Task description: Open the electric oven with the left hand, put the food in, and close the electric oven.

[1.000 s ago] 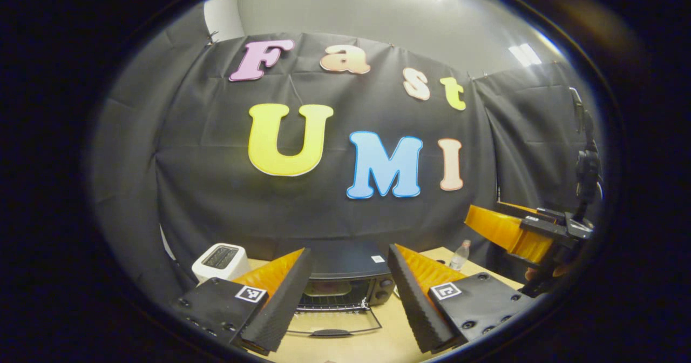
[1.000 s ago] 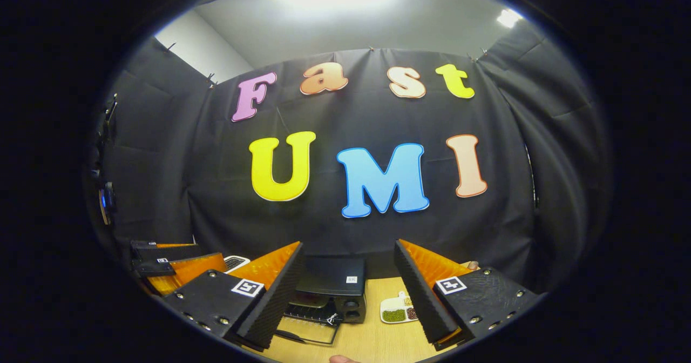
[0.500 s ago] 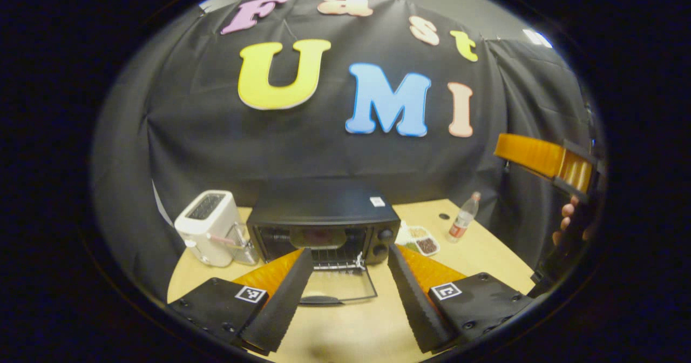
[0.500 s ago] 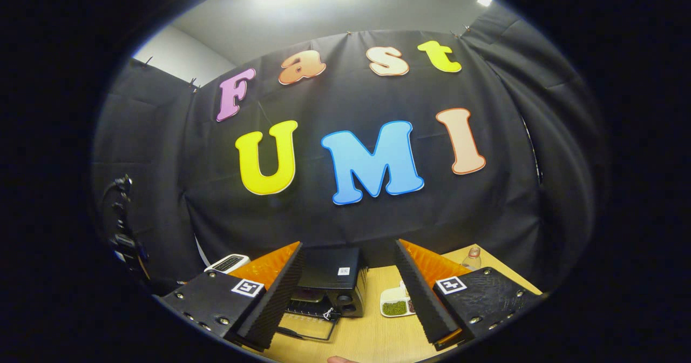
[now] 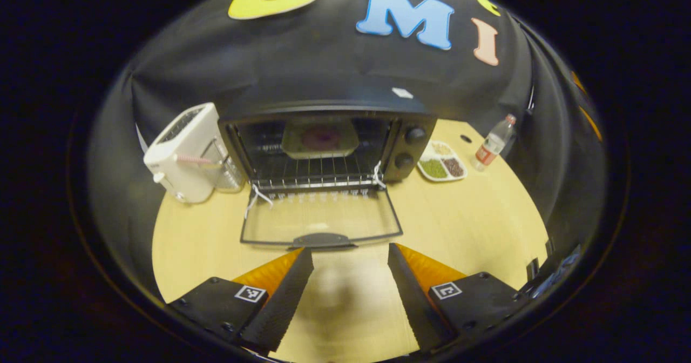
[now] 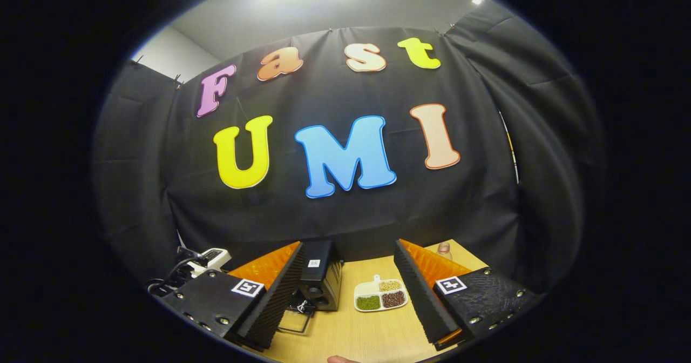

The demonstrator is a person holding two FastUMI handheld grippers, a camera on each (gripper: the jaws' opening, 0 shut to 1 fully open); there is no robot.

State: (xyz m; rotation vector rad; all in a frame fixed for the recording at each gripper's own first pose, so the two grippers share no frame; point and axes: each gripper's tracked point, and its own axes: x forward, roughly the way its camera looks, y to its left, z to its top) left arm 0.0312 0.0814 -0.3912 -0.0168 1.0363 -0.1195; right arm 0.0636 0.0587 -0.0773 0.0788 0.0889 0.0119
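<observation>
A: Where are your fingers standing right now?

B: Your left gripper (image 5: 350, 293) is hanging with its fingers spread wide and nothing between them, just in front of the oven (image 5: 324, 136). It is pointing at the door (image 5: 322, 221), which is lying flat on the table (image 5: 475, 212), with the handle (image 5: 322, 240) nearest you.

A: And the right one?

B: Your right gripper (image 6: 348, 293) is also standing wide and holding nothing. It is looking at the oven from the oven's right side, with the food (image 6: 380, 295), a divided tray of beans and grains, sitting between its fingertips in that view but farther off on the table.

A: Where is that tray sitting?

B: In the left gripper view the food (image 5: 442, 163) is resting just right of the oven, beside the knobs (image 5: 409, 147). A bottle (image 5: 490, 142) is standing farther right of the oven, and a toaster (image 5: 183, 149) is sitting at the oven's left side.

A: So how far along are you?

B: I am judging the opening as done: the door is down and the rack (image 5: 318, 171) is showing bare. You are still needing to pick up the food, slide it in, and close the door.
</observation>
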